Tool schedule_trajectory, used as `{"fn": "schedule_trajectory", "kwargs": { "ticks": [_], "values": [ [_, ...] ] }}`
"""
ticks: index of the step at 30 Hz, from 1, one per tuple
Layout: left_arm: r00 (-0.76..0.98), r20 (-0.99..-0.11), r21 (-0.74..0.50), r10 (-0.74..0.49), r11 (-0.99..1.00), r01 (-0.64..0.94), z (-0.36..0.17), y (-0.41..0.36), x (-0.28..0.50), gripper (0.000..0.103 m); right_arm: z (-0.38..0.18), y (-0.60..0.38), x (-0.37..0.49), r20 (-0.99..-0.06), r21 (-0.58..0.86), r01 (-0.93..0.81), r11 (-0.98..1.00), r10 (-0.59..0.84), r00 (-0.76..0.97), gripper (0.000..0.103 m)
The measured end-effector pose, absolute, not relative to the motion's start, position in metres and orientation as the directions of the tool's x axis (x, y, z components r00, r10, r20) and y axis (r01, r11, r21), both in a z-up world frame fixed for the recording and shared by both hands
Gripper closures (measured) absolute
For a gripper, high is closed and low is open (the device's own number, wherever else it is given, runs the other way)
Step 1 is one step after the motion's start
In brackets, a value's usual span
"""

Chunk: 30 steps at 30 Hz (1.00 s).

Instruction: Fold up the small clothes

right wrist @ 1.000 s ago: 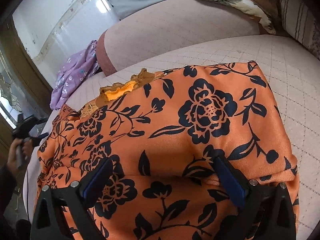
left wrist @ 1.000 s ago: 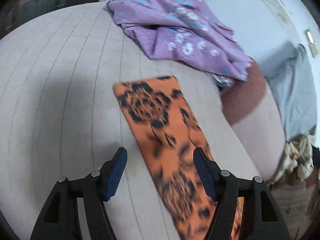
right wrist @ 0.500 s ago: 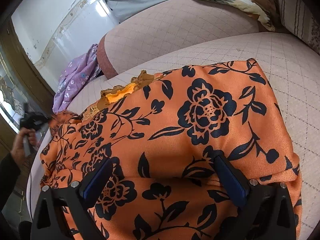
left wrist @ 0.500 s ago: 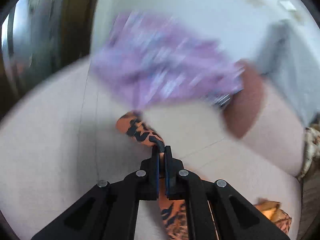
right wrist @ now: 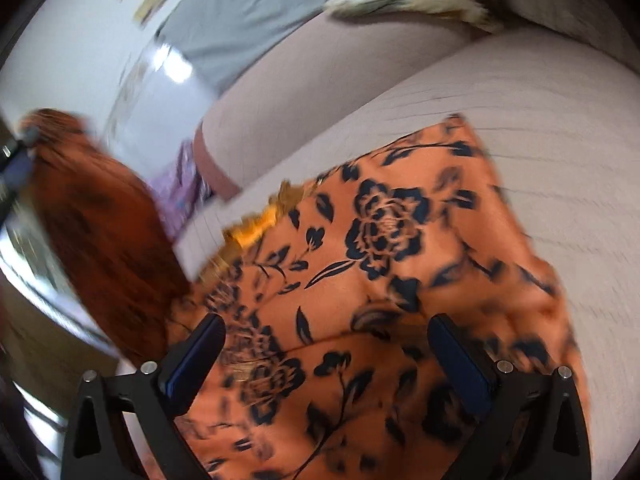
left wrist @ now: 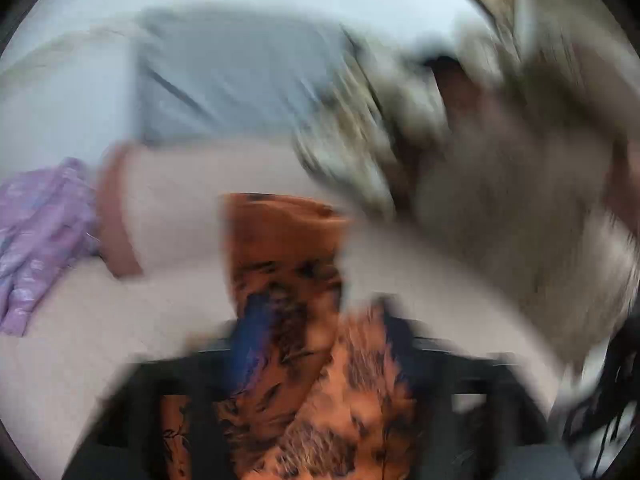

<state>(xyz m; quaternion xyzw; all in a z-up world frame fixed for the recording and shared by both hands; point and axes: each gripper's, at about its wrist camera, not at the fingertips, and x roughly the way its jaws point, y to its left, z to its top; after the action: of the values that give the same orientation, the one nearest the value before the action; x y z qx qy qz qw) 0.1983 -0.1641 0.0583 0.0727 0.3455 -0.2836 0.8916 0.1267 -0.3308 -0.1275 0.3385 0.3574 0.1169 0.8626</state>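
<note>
Left hand-held gripper [left wrist: 316, 344], jaws just opening, straddles orange floral garment [left wrist: 280, 240].

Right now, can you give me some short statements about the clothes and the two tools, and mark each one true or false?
1. The orange cloth has a dark flower print. True.
2. The right tool is shut tight. False: its jaws stand wide apart over the orange cloth.
3. A purple cloth lies apart from the orange one. True.
4. The orange cloth lies on a wooden floor. False: it lies on a pale quilted bed.
5. The left tool has orange cloth between its jaws. True; the picture is blurred, and its jaws have just been opening.
</note>
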Motion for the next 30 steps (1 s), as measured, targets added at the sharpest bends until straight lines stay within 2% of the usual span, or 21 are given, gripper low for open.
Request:
{"fn": "schedule_trajectory", "kwargs": {
  "ticks": [2, 4, 8, 12, 14, 17, 18, 19, 20, 23, 25, 26, 28, 30],
  "values": [
    [0.565, -0.755, 0.035, -0.331, 0.841, 0.539, 0.005, -0.178, 0.194, 0.026, -0.124, -0.346, 0.110, -0.527, 0.693, 0.068, 0.718, 0.440, 0.727, 0.001],
    [0.547, -0.802, 0.069, -0.240, 0.872, 0.484, -0.038, -0.156, 0.190, 0.026, -0.119, -0.361, 0.097, -0.524, 0.709, 0.083, 0.700, 0.444, 0.727, 0.001],
    [0.559, -0.809, -0.031, -0.184, 0.962, 0.272, -0.056, -0.070, 0.184, 0.026, -0.107, -0.381, 0.090, -0.503, 0.724, 0.083, 0.685, 0.441, 0.743, 0.001],
    [0.581, -0.811, -0.038, -0.067, 0.997, 0.063, -0.068, -0.006, 0.191, 0.026, -0.098, -0.382, 0.118, -0.511, 0.730, 0.082, 0.678, 0.462, 0.725, 0.001],
    [0.571, -0.820, -0.060, -0.047, 0.998, -0.004, -0.079, 0.018, 0.190, 0.026, -0.098, -0.379, 0.137, -0.511, 0.745, 0.082, 0.662, 0.487, 0.709, 0.001],
    [0.537, -0.843, -0.064, -0.024, 0.996, -0.056, -0.105, 0.042, 0.191, 0.026, -0.103, -0.367, 0.171, -0.657, 0.616, 0.153, 0.773, 0.396, 0.641, 0.001],
    [0.521, -0.853, -0.049, -0.011, 0.997, -0.060, -0.108, 0.045, 0.188, 0.026, -0.108, -0.362, 0.180, -0.695, 0.577, 0.156, 0.802, 0.382, 0.609, 0.009],
    [0.504, -0.864, -0.038, -0.002, 0.997, -0.060, -0.118, 0.046, 0.188, 0.024, -0.122, -0.349, 0.195, -0.775, 0.488, 0.152, 0.860, 0.346, 0.528, 0.021],
    [0.534, -0.845, -0.030, 0.002, 0.998, -0.051, -0.116, 0.047, 0.183, 0.022, -0.132, -0.338, 0.204, -0.838, 0.396, 0.146, 0.907, 0.291, 0.462, 0.039],
    [0.542, -0.840, -0.001, 0.030, 0.998, -0.058, -0.111, 0.048, 0.178, 0.022, -0.121, -0.303, 0.207, -0.895, 0.101, 0.022, 0.995, 0.081, 0.439, 0.059],
    [0.581, -0.813, -0.017, 0.044, 0.995, -0.098, -0.097, 0.048, 0.173, 0.022, -0.116, -0.292, 0.206, -0.896, -0.032, -0.007, 0.999, -0.025, 0.444, 0.057],
    [0.609, -0.793, -0.036, 0.031, 0.994, -0.098, -0.092, 0.048, 0.176, 0.022, -0.119, -0.294, 0.206, -0.900, -0.053, -0.002, 0.999, -0.047, 0.433, 0.047],
    [0.651, -0.759, -0.042, 0.002, 0.998, -0.052, -0.081, 0.039, 0.176, 0.022, -0.121, -0.307, 0.204, -0.904, 0.020, 0.049, 0.999, -0.003, 0.427, 0.044],
    [0.650, -0.759, 0.001, 0.013, 1.000, -0.018, -0.084, 0.028, 0.184, 0.022, -0.108, -0.317, 0.196, -0.883, 0.073, 0.111, 0.991, 0.012, 0.468, 0.041]
  ]
}}
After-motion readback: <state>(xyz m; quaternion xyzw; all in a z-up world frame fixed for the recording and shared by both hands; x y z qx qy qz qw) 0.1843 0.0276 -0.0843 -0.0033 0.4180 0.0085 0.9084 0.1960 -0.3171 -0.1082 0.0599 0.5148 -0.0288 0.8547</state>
